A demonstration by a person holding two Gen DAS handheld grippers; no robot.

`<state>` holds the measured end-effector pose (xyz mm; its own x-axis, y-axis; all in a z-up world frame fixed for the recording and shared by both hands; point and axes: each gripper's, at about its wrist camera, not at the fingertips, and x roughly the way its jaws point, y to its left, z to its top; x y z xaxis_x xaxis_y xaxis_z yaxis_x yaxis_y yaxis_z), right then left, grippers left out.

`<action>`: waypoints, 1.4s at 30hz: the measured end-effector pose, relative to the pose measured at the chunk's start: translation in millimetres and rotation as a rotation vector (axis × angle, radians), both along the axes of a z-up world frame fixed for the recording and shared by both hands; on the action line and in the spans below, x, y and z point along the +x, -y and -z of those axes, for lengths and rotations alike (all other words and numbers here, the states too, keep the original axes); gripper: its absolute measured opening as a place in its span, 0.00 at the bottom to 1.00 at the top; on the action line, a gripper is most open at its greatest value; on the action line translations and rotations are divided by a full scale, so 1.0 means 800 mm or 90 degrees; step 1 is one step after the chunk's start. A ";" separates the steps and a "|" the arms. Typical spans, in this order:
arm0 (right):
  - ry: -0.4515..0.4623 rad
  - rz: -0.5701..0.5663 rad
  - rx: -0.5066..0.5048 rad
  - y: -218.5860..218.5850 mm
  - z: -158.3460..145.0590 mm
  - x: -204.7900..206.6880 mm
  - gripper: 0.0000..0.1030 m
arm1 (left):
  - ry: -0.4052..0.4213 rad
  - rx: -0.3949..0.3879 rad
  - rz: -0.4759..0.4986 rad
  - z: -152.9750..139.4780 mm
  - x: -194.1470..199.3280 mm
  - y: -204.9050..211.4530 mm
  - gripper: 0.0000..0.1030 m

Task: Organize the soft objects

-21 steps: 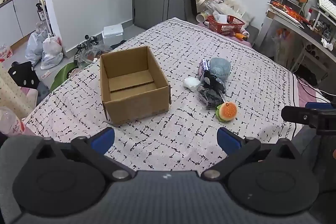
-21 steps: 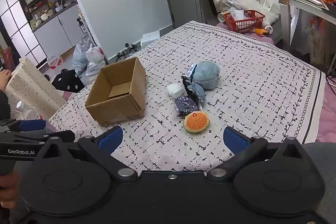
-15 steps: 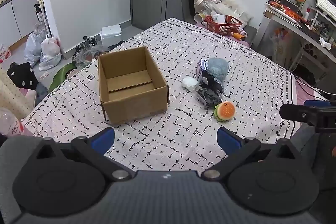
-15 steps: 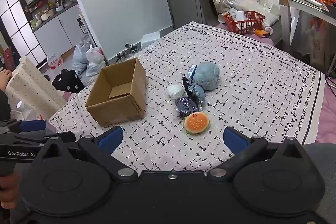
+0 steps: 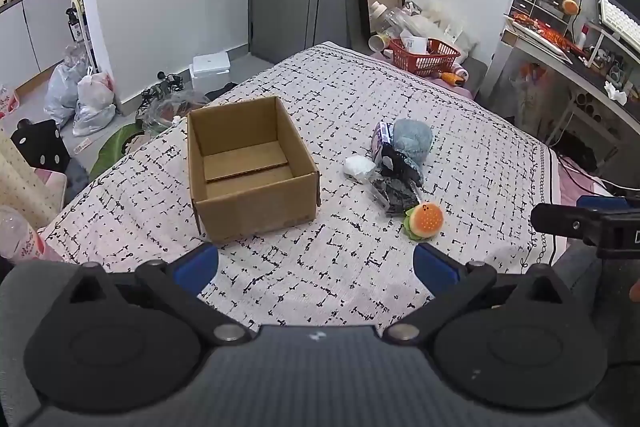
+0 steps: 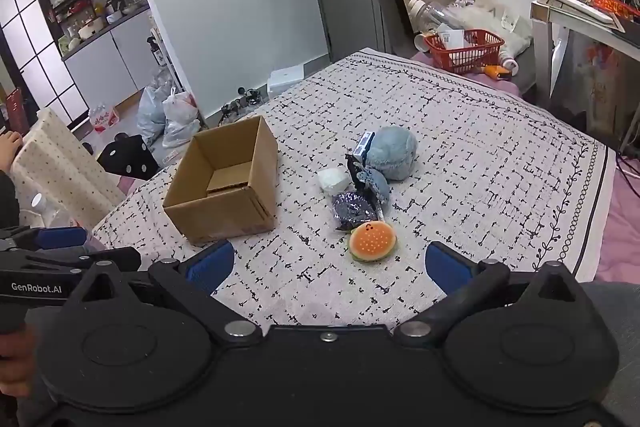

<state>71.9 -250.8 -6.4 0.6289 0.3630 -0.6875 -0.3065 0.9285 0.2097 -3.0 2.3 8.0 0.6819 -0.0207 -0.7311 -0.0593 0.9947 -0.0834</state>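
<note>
An open, empty cardboard box (image 5: 250, 169) (image 6: 224, 185) sits on the patterned bedspread (image 5: 460, 131). To its right lies a cluster of soft objects: an orange burger plush (image 5: 426, 219) (image 6: 372, 241), a dark glittery pouch (image 5: 396, 197) (image 6: 354, 209), a white soft lump (image 5: 360, 166) (image 6: 333, 181), a grey-blue plush ball (image 5: 412, 139) (image 6: 392, 151) and a dark toy (image 6: 368, 181). My left gripper (image 5: 316, 265) is open and empty over the bed's near edge. My right gripper (image 6: 329, 265) is open and empty, just short of the burger.
A red basket (image 5: 424, 57) (image 6: 464, 50) stands at the bed's far end. A desk with clutter (image 5: 568, 47) is at the right. Bags (image 5: 88, 99) and a white box (image 5: 211, 67) lie on the floor at the left.
Both grippers have shifted slightly; the box and soft objects sit a little higher in the views. Nothing was grasped or moved.
</note>
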 end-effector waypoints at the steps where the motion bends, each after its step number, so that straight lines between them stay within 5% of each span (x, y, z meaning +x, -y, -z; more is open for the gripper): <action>1: 0.001 0.001 0.000 0.000 -0.001 0.000 1.00 | 0.001 -0.001 0.000 -0.001 0.000 0.000 1.00; 42: 0.020 0.009 -0.007 0.007 -0.014 -0.006 1.00 | 0.033 0.006 -0.001 -0.017 -0.010 0.003 1.00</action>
<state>67.4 -256.7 4.9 0.6558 0.3470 -0.6705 -0.2999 0.9348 0.1905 -10.6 0.0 21.8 0.7187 -0.0128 -0.6952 -0.0570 0.9954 -0.0773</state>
